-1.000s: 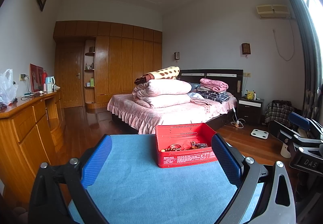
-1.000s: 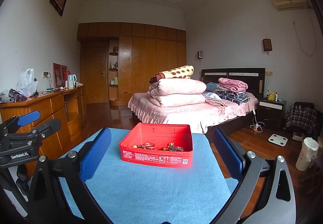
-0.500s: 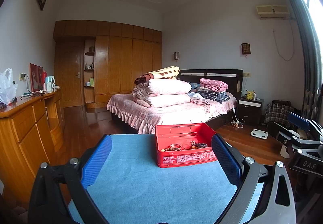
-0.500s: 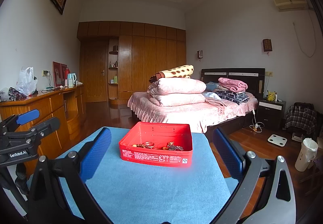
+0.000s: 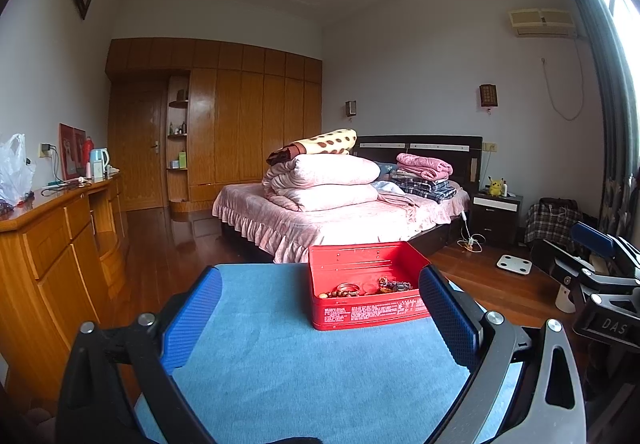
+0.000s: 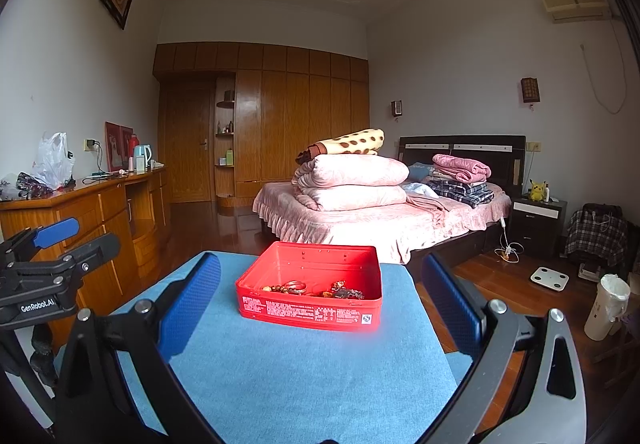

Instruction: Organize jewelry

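An open red tin stands at the far side of a blue-covered table. It also shows in the right wrist view. Inside lie bracelets and beads and a dark tangle of jewelry. My left gripper is open and empty, held back from the tin over the table. My right gripper is open and empty, also short of the tin. Each gripper shows at the edge of the other's view, the left one and the right one.
A wooden dresser runs along the left with a plastic bag and a kettle. A bed with folded quilts stands behind the table. A white bin and a scale sit on the floor to the right.
The right gripper has shifted slightly, so the tin sits a little lower in its view. The left gripper has barely moved. Both stay open.
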Available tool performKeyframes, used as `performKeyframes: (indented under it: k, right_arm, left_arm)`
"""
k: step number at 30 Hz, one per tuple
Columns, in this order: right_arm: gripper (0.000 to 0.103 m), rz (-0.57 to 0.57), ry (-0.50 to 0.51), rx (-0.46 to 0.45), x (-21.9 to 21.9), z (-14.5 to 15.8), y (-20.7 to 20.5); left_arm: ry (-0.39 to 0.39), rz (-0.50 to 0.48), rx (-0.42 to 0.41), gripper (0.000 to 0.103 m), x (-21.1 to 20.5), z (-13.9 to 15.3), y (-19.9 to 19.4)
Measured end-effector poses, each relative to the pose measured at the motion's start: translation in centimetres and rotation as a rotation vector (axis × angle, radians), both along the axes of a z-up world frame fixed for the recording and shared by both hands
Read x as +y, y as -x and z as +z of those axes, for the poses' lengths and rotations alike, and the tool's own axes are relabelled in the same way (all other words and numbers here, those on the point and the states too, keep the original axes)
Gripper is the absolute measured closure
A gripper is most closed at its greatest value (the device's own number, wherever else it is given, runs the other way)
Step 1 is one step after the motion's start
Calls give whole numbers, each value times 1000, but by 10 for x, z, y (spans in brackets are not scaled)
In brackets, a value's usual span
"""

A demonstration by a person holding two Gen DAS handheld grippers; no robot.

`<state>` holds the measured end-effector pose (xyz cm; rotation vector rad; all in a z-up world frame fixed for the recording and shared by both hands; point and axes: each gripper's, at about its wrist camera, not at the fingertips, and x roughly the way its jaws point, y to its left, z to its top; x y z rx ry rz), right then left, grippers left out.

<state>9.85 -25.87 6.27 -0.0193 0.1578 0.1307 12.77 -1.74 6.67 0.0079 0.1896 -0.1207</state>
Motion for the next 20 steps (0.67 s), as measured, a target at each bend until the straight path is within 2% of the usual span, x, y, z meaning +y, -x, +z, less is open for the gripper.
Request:
performKeyframes:
  k: [20]
  right_arm:
    - [5, -1, 3, 6, -1, -1, -1]
  left_arm:
    - [3, 1, 11, 6, 3, -6, 0]
